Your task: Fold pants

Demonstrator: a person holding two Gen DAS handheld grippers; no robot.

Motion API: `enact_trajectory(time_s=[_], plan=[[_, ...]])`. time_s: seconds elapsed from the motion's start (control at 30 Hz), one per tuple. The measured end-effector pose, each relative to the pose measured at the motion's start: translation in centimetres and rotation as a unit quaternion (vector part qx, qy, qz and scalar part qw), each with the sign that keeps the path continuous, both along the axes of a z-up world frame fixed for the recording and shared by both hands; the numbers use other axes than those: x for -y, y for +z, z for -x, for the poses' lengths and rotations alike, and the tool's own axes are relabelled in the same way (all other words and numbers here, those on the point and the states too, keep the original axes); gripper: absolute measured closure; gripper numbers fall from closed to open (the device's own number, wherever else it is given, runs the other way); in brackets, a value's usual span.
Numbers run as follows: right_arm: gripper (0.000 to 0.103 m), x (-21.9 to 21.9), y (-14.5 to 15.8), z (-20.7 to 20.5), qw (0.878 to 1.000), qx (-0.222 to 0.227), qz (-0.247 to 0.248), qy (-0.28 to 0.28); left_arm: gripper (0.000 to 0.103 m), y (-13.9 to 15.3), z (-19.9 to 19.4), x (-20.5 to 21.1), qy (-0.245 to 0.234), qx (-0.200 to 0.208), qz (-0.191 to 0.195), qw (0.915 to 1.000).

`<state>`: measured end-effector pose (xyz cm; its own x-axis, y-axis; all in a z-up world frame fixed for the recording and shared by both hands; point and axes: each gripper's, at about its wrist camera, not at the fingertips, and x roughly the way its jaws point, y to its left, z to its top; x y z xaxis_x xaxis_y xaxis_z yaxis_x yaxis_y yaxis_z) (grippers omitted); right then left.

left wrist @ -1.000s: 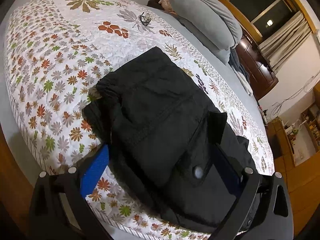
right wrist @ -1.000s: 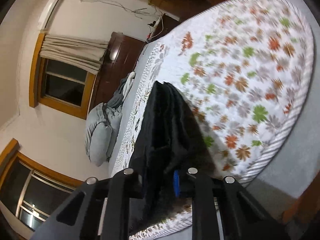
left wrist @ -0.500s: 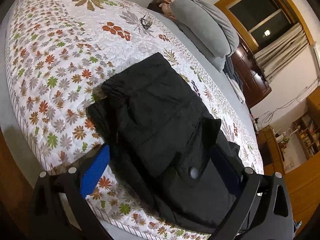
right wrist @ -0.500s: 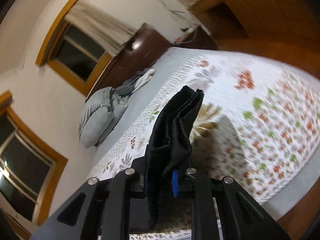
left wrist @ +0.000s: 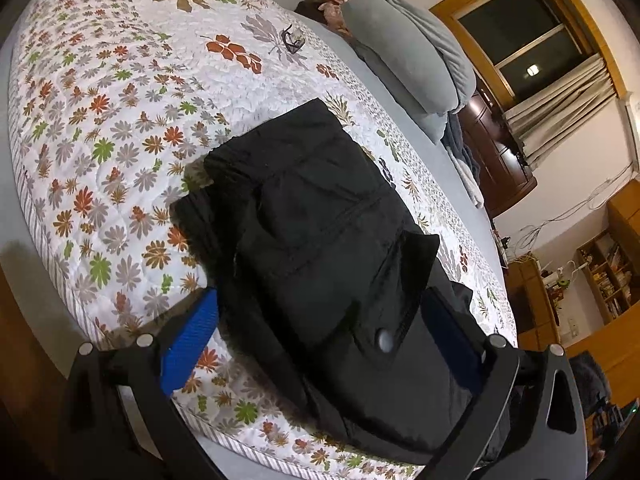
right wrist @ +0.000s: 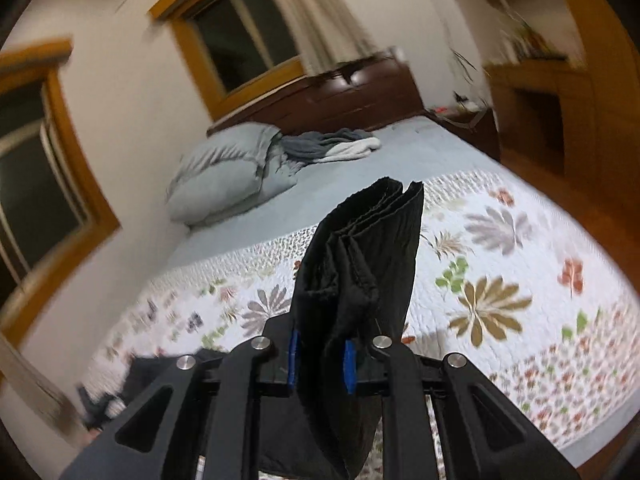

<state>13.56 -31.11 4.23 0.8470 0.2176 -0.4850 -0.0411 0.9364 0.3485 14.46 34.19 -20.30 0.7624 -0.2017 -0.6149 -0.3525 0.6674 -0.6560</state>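
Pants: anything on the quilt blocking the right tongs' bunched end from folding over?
Nothing visible. The right tongs grip the pants above bare quilt; the glasses and pillow lie farther off.

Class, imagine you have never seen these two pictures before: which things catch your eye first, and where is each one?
The black pants dominate, lying in folded layers on the flower-patterned quilt between the wide-open fingers of the left gripper. In the right wrist view, the right gripper is shut on a bunched stack of the same black cloth, held up above the bed. Behind it a grey pillow lies by the windows.
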Motion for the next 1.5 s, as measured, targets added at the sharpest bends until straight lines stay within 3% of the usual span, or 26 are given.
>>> enact_trajectory(time_s=[0.3,0.5,0.77,0.93,1.2,1.5], plan=[[0.086,-12.1,-0.3,-1.9,0.989,-0.01,0.129,0.068,0.004,-0.3,0.4,-0.4,0.001,0.006,0.02,0.9998],[0.087,-17.3,-2.5,-2.4,0.982,-0.029,0.156,0.103,0.004,-0.5,0.8,-0.6,0.0,0.009,0.029,0.9996],[0.087,-21.1,-4.9,-2.5,0.977,-0.046,0.171,0.116,0.004,-0.5,1.3,-0.5,-0.002,0.008,0.032,0.9995],[0.087,-25.4,-7.2,-2.1,0.96,-0.053,0.241,0.133,0.004,-0.6,1.4,-0.5,-0.002,0.008,0.037,0.9993],[0.087,-31.6,-13.1,-0.8,0.919,-0.061,0.347,0.175,0.004,-1.0,1.9,-0.6,-0.003,0.01,0.049,0.9987],[0.087,-34.6,-17.0,-0.2,0.887,-0.074,0.411,0.199,0.004,-1.0,1.8,-0.3,-0.003,0.007,0.05,0.9987]])
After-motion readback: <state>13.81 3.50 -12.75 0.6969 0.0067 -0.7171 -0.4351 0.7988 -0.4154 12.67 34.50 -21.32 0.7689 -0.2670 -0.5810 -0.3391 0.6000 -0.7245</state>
